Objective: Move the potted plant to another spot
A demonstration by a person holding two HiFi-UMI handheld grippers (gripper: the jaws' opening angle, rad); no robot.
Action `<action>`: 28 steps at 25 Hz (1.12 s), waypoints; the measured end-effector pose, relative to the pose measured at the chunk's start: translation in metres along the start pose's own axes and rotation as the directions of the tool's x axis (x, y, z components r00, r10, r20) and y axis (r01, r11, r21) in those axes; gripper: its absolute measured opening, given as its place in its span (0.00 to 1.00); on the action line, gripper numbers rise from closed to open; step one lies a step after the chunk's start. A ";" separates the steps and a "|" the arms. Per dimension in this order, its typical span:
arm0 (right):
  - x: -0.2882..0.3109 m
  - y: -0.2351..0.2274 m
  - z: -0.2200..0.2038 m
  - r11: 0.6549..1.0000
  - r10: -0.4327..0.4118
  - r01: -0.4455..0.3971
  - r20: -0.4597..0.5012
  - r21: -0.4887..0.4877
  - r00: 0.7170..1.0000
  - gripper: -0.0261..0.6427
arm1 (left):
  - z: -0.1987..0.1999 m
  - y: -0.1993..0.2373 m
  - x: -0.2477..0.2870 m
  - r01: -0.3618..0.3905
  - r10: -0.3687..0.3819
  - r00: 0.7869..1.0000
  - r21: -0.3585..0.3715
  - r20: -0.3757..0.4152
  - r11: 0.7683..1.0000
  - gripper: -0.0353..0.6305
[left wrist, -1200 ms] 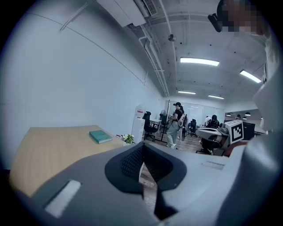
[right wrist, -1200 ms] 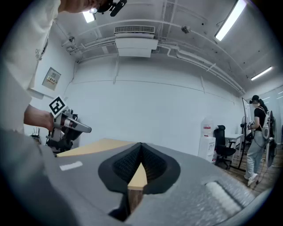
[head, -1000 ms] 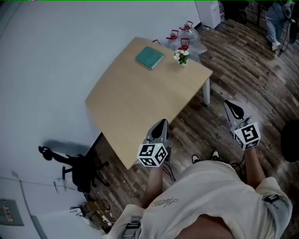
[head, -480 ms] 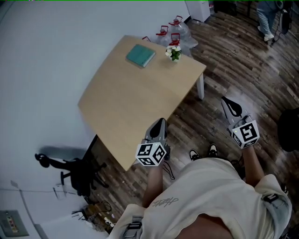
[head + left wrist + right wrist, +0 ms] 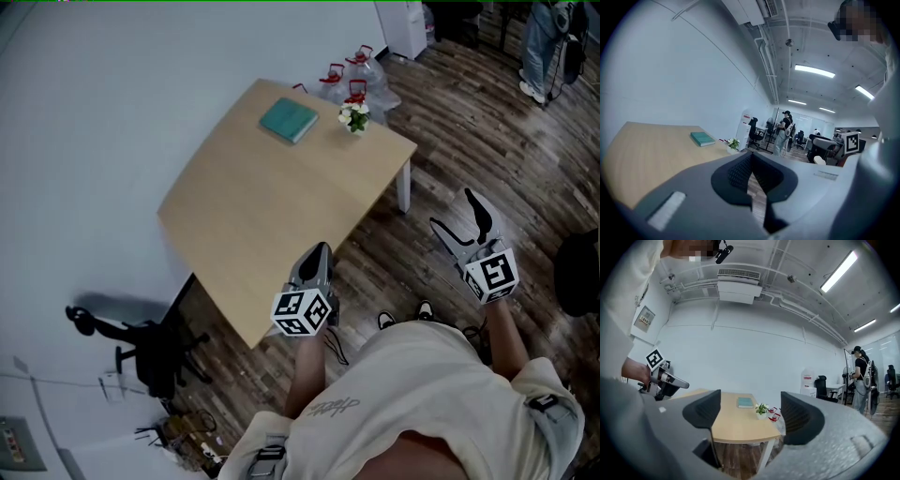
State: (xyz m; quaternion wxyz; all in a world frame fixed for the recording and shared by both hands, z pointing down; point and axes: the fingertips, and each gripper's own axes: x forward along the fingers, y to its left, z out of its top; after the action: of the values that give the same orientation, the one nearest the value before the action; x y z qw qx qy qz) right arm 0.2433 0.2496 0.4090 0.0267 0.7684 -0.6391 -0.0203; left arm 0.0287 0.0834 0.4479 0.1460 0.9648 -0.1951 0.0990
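Right gripper jaws have just been opening, now wide apart and empty, left gripper pressed together, potted plant untouched at the table far corner, well apart from both, so the reach is probably starting.

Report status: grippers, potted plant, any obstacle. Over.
Left gripper shut, empty. Right gripper jaws just opened, nothing between. Small white-flowered potted plant untouched at far corner of light wooden table. Flat teal book beside it, apart.
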 end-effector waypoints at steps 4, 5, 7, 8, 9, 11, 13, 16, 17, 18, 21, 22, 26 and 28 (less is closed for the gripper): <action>-0.001 0.000 -0.006 1.000 -0.020 0.020 -0.033 0.004 0.999 0.74 | -0.010 0.000 -0.001 0.005 -0.005 1.000 -0.009 -0.020 1.000 0.08; -0.002 0.001 -0.007 1.000 -0.021 0.021 -0.039 0.004 0.999 0.75 | -0.010 0.000 -0.002 0.007 -0.007 1.000 -0.010 -0.018 1.000 0.08; -0.004 0.004 -0.009 1.000 -0.013 0.013 -0.050 0.005 0.999 0.77 | -0.007 0.000 -0.003 0.004 -0.004 1.000 -0.003 -0.004 1.000 0.08; -0.004 0.006 -0.010 1.000 -0.009 0.009 -0.055 0.005 0.998 0.77 | -0.005 0.001 -0.004 0.000 0.000 1.000 0.001 0.005 1.000 0.08; -0.005 0.008 -0.011 1.000 -0.007 0.008 -0.059 0.004 0.998 0.77 | -0.004 0.002 -0.005 -0.003 0.003 1.000 0.005 0.012 1.000 0.08; -0.007 0.012 -0.012 1.000 -0.012 0.012 -0.065 0.004 0.998 0.77 | -0.004 0.005 -0.007 -0.005 0.005 1.000 0.003 0.016 1.000 0.08; -0.009 0.016 -0.012 1.000 -0.020 0.020 -0.069 0.005 0.997 0.77 | -0.006 0.007 -0.009 0.001 -0.001 1.000 0.000 0.011 1.000 0.08; -0.011 0.021 -0.015 0.999 -0.032 0.032 -0.079 0.005 0.996 0.77 | -0.010 0.012 -0.011 0.011 -0.011 1.000 -0.003 -0.001 1.000 0.08; -0.011 0.023 -0.015 0.999 -0.036 0.037 -0.081 0.007 0.996 0.77 | -0.010 0.015 -0.012 0.012 -0.013 1.000 -0.004 -0.001 1.000 0.08; -0.011 0.024 -0.015 0.999 -0.041 0.042 -0.082 0.009 0.996 0.77 | -0.009 0.018 -0.013 0.014 -0.014 1.000 -0.005 0.001 1.000 0.08; -0.008 0.028 -0.010 0.998 -0.059 0.060 -0.077 0.014 0.995 0.77 | -0.003 0.025 -0.013 0.028 -0.028 1.000 0.002 0.011 1.000 0.08; -0.007 0.030 -0.010 0.998 -0.065 0.066 -0.077 0.014 0.995 0.77 | -0.003 0.026 -0.012 0.037 -0.037 0.999 0.004 0.009 0.999 0.08; 0.000 0.041 -0.011 0.996 -0.087 0.087 -0.089 0.000 0.992 0.77 | -0.012 0.037 -0.007 0.066 -0.066 0.998 -0.002 -0.016 0.998 0.08; 0.003 0.046 -0.009 0.995 -0.094 0.096 -0.085 0.013 0.992 0.77 | -0.014 0.045 -0.003 0.071 -0.071 0.997 -0.006 -0.022 0.997 0.08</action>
State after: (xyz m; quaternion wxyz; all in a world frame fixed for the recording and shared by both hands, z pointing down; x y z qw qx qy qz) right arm 0.1997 0.2384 0.4210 0.0463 0.7983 -0.6002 0.0161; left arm 0.0057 0.0498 0.4711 0.1539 0.9696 -0.1592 0.1038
